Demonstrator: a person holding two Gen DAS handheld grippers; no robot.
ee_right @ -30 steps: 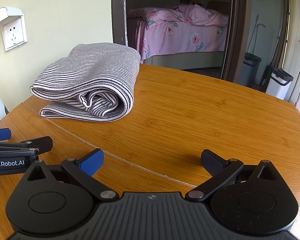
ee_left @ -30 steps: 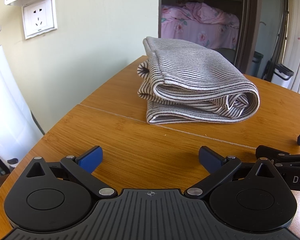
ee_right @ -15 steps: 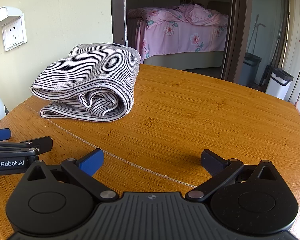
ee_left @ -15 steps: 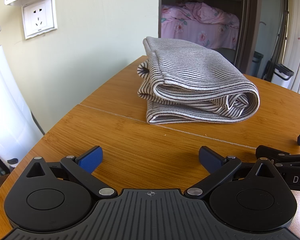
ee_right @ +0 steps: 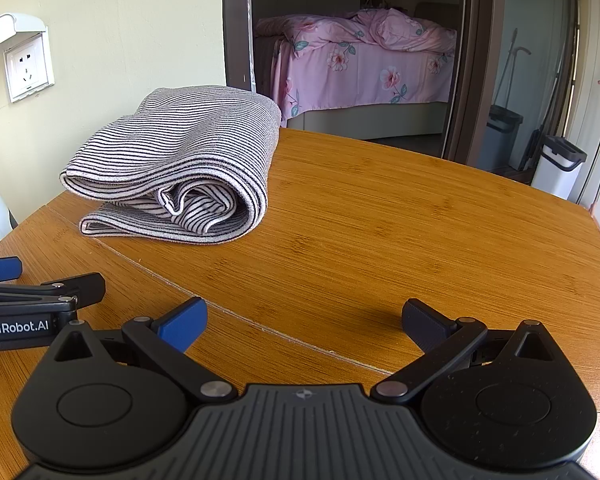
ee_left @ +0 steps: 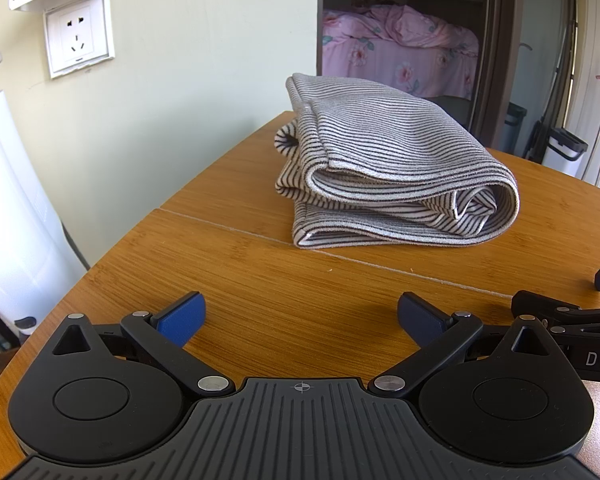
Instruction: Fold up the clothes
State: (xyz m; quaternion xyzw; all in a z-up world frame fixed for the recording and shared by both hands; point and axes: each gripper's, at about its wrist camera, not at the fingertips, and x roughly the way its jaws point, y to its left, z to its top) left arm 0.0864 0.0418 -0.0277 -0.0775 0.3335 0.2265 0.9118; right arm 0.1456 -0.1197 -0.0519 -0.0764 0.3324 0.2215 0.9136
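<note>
Left tongs [ee_left: 300,316]: spread wide, nothing between the blue pads, held low over the wooden table [ee_left: 260,280]. Ahead of them and slightly to their right lies the striped garment [ee_left: 392,172], folded into a thick bundle, resting on the table beyond the seam [ee_left: 380,266] that crosses the tabletop. The left wrist view alone shows the white appliance [ee_left: 16,220] off the table's left edge, and gives the wall socket [ee_left: 78,40] large and close. The garment's open layered end faces this camera.

Right tongs [ee_right: 304,320]: likewise spread wide and empty, low over the table. The garment [ee_right: 188,168] sits ahead and to their left, well apart from the pads. The left tongs appear at this view's left edge, side on. Only this view shows the bare right half of the table [ee_right: 440,220], and the pink bed [ee_right: 364,68] through the doorway almost in full.
</note>
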